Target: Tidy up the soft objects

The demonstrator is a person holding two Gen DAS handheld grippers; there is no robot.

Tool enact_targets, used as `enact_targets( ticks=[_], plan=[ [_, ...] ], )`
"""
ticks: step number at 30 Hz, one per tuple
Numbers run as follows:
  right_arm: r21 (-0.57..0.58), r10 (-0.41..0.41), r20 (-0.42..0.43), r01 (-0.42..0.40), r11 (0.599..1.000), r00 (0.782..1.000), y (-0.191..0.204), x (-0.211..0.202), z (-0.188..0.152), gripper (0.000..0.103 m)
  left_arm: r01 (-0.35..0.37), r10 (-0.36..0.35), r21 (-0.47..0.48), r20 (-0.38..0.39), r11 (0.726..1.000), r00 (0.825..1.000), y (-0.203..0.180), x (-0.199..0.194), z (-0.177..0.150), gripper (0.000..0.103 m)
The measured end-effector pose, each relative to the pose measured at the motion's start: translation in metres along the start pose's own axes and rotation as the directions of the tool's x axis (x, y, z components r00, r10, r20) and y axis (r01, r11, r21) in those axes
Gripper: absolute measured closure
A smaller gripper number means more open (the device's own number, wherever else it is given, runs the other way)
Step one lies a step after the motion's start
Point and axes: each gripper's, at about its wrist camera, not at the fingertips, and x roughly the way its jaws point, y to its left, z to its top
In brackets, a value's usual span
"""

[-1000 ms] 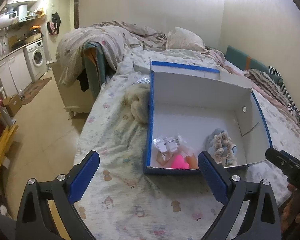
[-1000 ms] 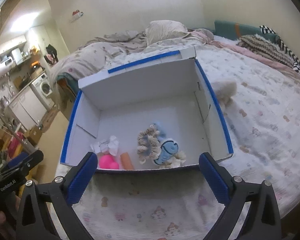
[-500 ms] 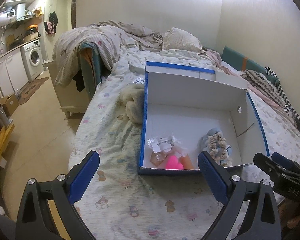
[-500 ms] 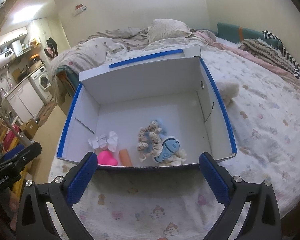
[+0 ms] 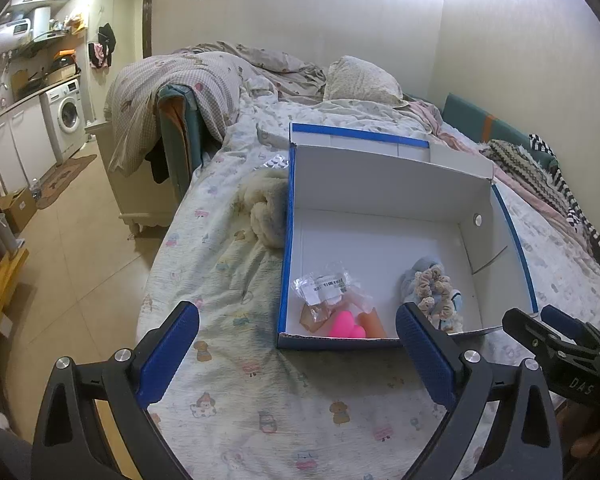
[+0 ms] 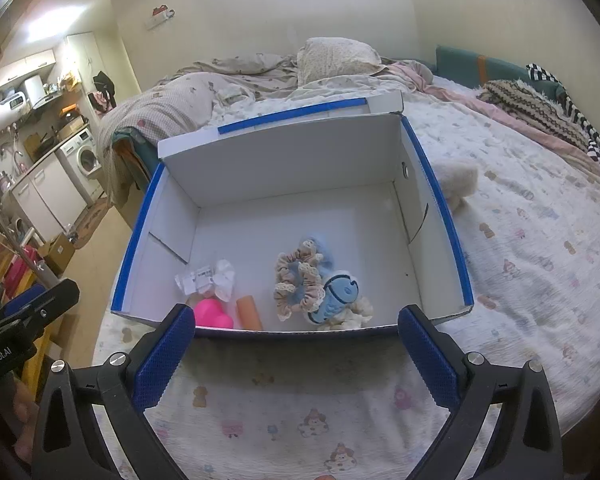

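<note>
A white box with blue edges (image 5: 384, 184) (image 6: 284, 160) lies open on the bed. Inside it are a pink heart (image 5: 346, 326) (image 6: 212, 312), an orange cylinder (image 5: 374, 322) (image 6: 250, 312), a crinkled plastic packet (image 5: 324, 286) (image 6: 208, 278), a beige scrunchie (image 5: 432, 284) (image 6: 298, 280) and a blue fish toy (image 6: 336, 294). A cream fluffy item (image 5: 266, 210) lies outside the box's left wall; another fluffy piece (image 6: 456, 182) sits beside its right wall. My left gripper (image 5: 296, 354) and right gripper (image 6: 296, 356) hover open and empty before the box's near wall.
The bed has a cartoon-print sheet (image 5: 236, 392), a rumpled duvet and pillow (image 5: 360, 80) at the far end, and knitted blankets (image 6: 540, 108) on the right. Tiled floor, a washing machine (image 5: 66, 116) and cabinets lie to the left.
Both grippers have pulled back and risen slightly from the box, so more of the bed shows in front. Both stay open; the items in the box have not moved.
</note>
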Motion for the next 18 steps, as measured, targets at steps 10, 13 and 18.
enact_targets(
  ticks=[10, 13, 18],
  plan=[
    [-0.001, 0.000, 0.000, 0.000, 1.000, 1.000, -0.0003, -0.0001, 0.0000, 0.000, 0.008, -0.008, -0.003, -0.007, 1.000, 1.000, -0.0006, -0.0001, -0.0009, 0.005],
    [-0.001, 0.000, 0.003, 0.000, 1.000, 1.000, -0.0009, -0.0005, 0.0001, 0.000, 0.005, -0.005, -0.001, -0.007, 1.000, 1.000, -0.0006, -0.0009, -0.0019, 0.005],
    [-0.004, 0.001, 0.002, -0.001, 1.000, 1.000, -0.0026, -0.0012, 0.0011, 0.000, 0.003, -0.003, 0.001, -0.006, 1.000, 1.000, -0.0003, -0.0006, -0.0017, 0.005]
  ],
)
